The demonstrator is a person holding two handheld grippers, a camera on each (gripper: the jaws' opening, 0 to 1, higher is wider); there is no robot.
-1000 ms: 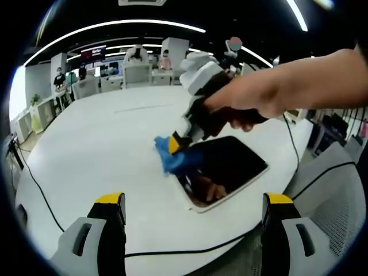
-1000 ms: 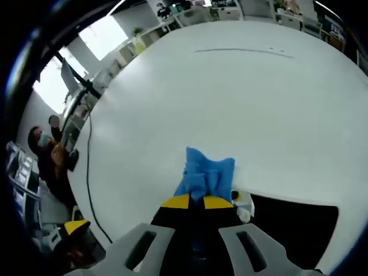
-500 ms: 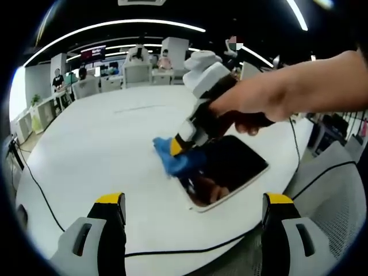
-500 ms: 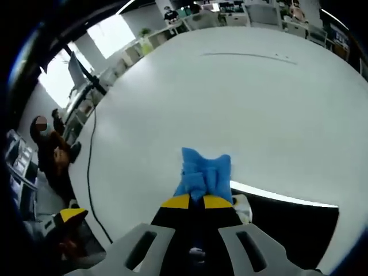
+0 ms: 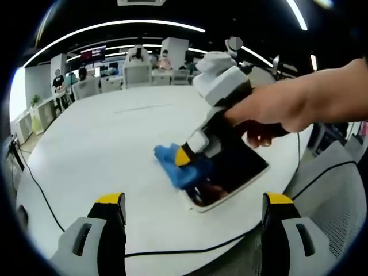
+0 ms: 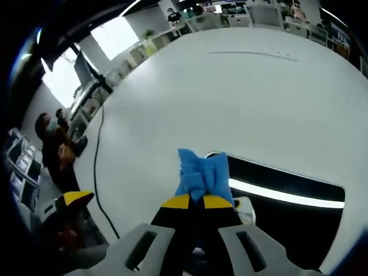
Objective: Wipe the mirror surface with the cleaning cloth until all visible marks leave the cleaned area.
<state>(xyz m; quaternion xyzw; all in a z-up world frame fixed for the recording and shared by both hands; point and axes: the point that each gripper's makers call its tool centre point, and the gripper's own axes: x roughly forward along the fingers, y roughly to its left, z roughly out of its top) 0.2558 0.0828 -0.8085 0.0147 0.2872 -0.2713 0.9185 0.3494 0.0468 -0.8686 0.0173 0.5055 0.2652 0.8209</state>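
A rectangular mirror (image 5: 233, 169) with a white rim lies flat on the round white table (image 5: 103, 144), its glass dark with reflections. A person's hand holds my right gripper (image 5: 183, 156), which is shut on a bunched blue cleaning cloth (image 5: 183, 167) pressed against the mirror's left end. In the right gripper view the blue cloth (image 6: 201, 175) sticks out past the yellow-tipped jaws of the right gripper (image 6: 195, 202) over the mirror's (image 6: 287, 195) edge. My left gripper (image 5: 192, 201) hangs open above the near table edge, nothing between its jaws.
A black cable (image 5: 40, 190) trails across the table's left side and along its near edge. A grey chair (image 5: 339, 195) stands at the right. Desks and seated people (image 5: 138, 54) fill the room beyond the table. Another person (image 6: 52, 144) sits left of the table.
The right gripper has slid the cloth down along the mirror's left end, further onto the glass. The left gripper has stayed put.
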